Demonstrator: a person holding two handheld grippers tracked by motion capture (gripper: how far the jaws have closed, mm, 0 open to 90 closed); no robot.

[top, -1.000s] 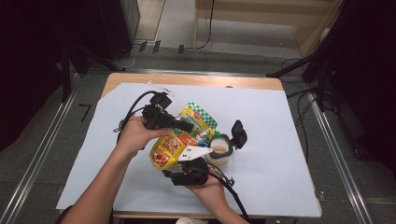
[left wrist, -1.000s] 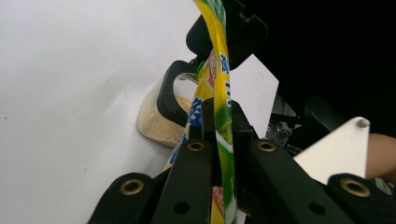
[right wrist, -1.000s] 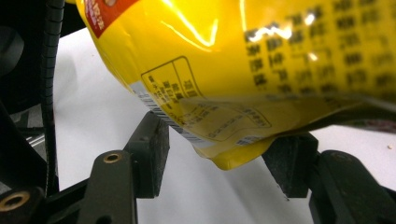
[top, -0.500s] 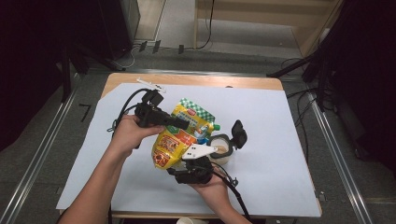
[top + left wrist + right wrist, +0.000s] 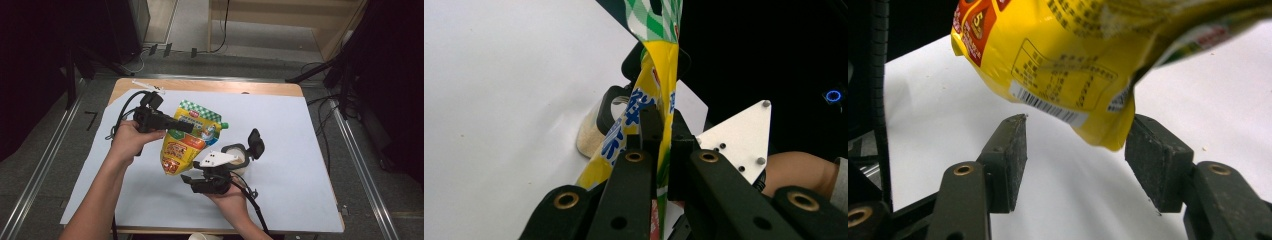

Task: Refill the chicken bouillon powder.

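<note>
The pouch (image 5: 190, 135) was pinched flat by the left gripper (image 5: 659, 150) and hung above the table's (image 5: 300, 210) middle, long axis tilted, green top toward the far edge, bottom corner toward the near edge. The right gripper (image 5: 1075, 160) was spread beneath it, its jaws just opened, the pads clear. The pinch should be kept firm while the pouch is carried clear of the cup (image 5: 235, 159).

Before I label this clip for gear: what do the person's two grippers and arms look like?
Both are black handheld units with trailing black cables. The right gripper bears a grey three-cornered plate with small holes; the left gripper has brass-coloured rivets on its jaws. Forearms are bare, no sleeves over them.
</note>
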